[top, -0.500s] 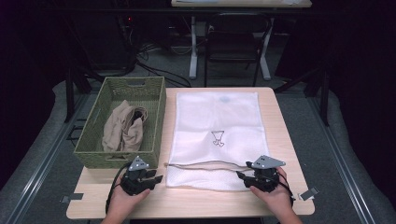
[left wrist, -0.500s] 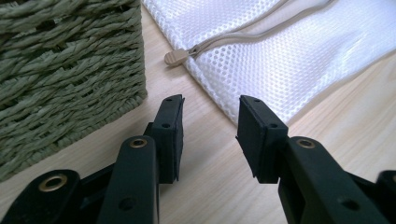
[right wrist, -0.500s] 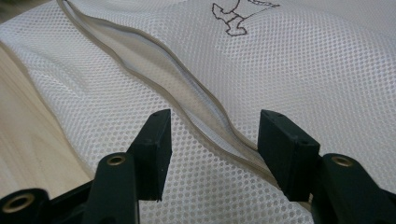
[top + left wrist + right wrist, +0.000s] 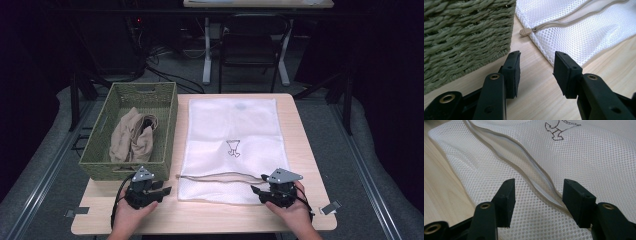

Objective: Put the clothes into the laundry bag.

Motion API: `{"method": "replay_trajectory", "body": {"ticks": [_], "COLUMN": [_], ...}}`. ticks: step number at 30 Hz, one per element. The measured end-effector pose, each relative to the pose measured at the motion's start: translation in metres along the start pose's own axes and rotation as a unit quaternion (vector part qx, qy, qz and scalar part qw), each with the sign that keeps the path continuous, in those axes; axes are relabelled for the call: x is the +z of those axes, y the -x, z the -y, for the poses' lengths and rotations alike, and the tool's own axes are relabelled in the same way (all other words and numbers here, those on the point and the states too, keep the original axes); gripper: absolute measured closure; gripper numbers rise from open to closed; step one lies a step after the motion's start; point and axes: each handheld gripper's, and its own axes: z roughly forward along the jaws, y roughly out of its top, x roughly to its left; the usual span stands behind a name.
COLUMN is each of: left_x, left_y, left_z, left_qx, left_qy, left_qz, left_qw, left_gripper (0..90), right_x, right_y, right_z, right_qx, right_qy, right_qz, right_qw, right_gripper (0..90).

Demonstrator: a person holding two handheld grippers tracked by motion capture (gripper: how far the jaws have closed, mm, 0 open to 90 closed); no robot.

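A white mesh laundry bag (image 4: 232,125) lies flat on the wooden table, with a small printed figure in its middle. Its beige zipper (image 4: 220,176) runs along the near end and gapes partly open (image 4: 534,180). My left gripper (image 4: 162,191) rests on the table left of the bag's near corner, jaws open (image 4: 536,67) over bare wood, pointing at the zipper pull (image 4: 525,32). My right gripper (image 4: 256,190) sits at the bag's near right end. Its jaws stand open (image 4: 537,192) astride the zipper line, just above the mesh (image 4: 586,157).
A green woven basket (image 4: 167,125) stands on the table's left half, holding crumpled beige cloth (image 4: 132,137). Its wall (image 4: 466,35) is close to my left gripper. A chair (image 4: 250,45) and a desk stand beyond the table's far edge.
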Motion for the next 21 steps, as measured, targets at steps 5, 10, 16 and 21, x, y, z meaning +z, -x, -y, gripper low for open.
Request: {"method": "replay_trajectory", "body": {"ticks": [5,10,16,21], "left_x": [-0.004,-0.008,-0.015,-0.027], "left_y": [0.000,0.001,0.003,0.006], "left_z": [0.000,0.000,-0.001,-0.005], "left_qx": [-0.001,0.002,0.014,0.026], "left_qy": [-0.002,0.002,0.009,0.019], "left_qz": [0.000,-0.004,-0.025,-0.052], "left_qw": [1.0000,1.0000,0.9996,0.9981], "left_gripper": [56.0,55.1,54.0,52.1], "right_x": [0.000,-0.001,0.000,0.000], "right_y": [0.000,0.001,0.001,0.000], "right_z": [-0.001,-0.001,-0.002,-0.002], "right_qx": [0.001,0.004,0.002,-0.004], "right_qy": [0.005,0.007,0.008,0.009], "right_qz": [-0.002,-0.002,-0.003,-0.002], "right_qw": [1.0000,1.0000,1.0000,0.9999], "right_gripper": [44.1,43.8,42.3,42.0]}}
